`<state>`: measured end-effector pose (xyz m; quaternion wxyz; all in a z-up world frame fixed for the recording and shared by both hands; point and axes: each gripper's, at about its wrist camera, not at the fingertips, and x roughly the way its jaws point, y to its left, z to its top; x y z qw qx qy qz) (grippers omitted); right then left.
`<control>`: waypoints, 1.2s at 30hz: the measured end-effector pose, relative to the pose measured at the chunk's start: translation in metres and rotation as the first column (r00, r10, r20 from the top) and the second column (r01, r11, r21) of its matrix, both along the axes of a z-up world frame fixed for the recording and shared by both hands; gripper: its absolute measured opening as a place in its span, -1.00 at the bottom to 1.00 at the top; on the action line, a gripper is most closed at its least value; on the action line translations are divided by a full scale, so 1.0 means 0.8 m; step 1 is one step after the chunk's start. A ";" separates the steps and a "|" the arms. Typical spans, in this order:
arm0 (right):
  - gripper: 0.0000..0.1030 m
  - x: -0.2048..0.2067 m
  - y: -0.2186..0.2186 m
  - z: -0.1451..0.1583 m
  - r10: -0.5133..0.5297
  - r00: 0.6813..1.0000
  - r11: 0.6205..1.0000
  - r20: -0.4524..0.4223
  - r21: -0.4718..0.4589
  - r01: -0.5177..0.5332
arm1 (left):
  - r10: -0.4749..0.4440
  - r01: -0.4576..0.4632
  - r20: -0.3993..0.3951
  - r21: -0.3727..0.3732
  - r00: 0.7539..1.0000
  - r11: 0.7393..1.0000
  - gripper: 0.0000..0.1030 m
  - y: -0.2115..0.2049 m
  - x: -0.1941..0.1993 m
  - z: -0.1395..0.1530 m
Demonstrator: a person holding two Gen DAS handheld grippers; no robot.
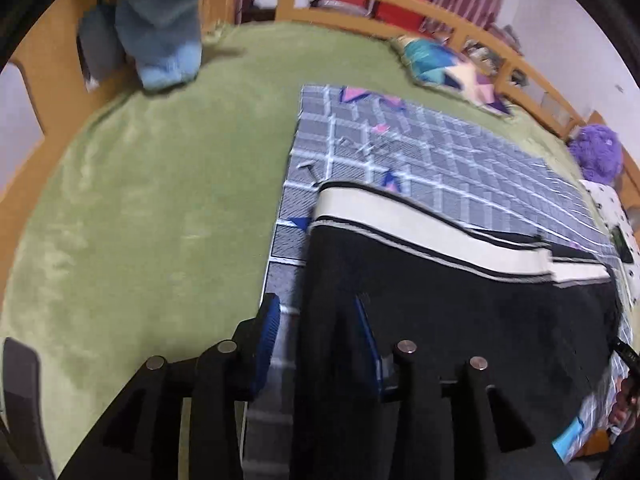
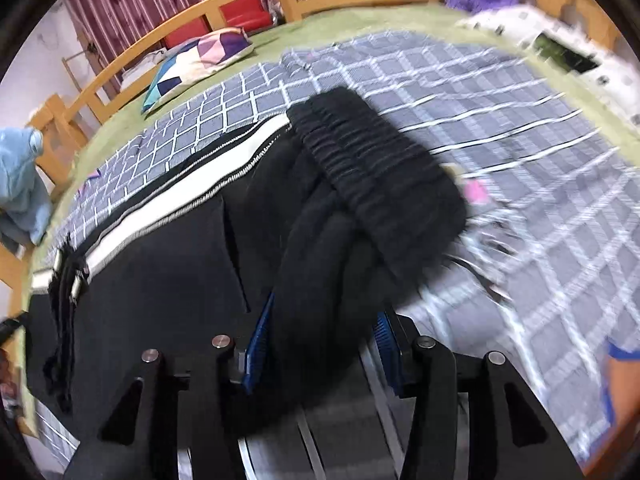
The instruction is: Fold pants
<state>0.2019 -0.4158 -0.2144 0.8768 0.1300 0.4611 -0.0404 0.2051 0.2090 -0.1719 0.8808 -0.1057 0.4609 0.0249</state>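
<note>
- The pants [image 1: 460, 320] are black with a cream side stripe [image 1: 420, 224]. They lie on a grey checked blanket [image 1: 460, 160], which is spread over a green cover [image 1: 140, 200] on the bed.
- The left hand-held gripper [image 1: 316, 332] has its fingers around the left edge of the pants. The black cloth sits between the two blue pads [image 1: 268, 336]. There is some gap beside the cloth, so I judge it as a loose pinch, not a firm one.
- The right hand-held gripper [image 2: 324, 336] pinches a thick bunch of black cloth just below the waistband [image 2: 380, 168]. The elastic waistband is ribbed and hangs over, far from the fingers.
- In the right view a zipper [image 2: 192, 196] runs along the cream stripe, and a dark drawstring [image 2: 64, 300] lies at the near left.
- Handling, as I judge it: the cloth is soft, quite thick and limp, so it will sag and bunch when it is lifted. It is not fragile and not slippery. The zipper side is probably a little stiffer.
- Good places to hold are the two ends of the waistband, or the outer seams, so the legs fall straight.
- No containers are seen. On the bed there are only a patterned pillow [image 2: 200, 60] at the far side, a light blue garment [image 1: 168, 20] at the far left, and a purple plush toy [image 1: 596, 152] at the right.
</note>
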 end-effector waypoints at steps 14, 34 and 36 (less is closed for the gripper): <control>-0.08 -0.031 0.086 -0.038 0.169 0.984 0.985 -0.056 -0.024 -0.171 | -0.143 0.142 0.002 0.093 0.990 0.986 0.17 -0.084 -0.092 -0.066; -0.23 -0.043 0.360 0.022 0.537 0.844 0.830 0.016 0.167 -0.532 | -0.014 0.015 0.006 -0.247 1.000 0.969 0.17 -0.009 -0.141 0.001; -0.56 -0.044 0.374 0.023 0.528 0.849 0.844 0.014 0.100 -0.526 | -0.011 0.010 -0.001 -0.258 1.000 0.966 0.17 -0.004 -0.144 -0.004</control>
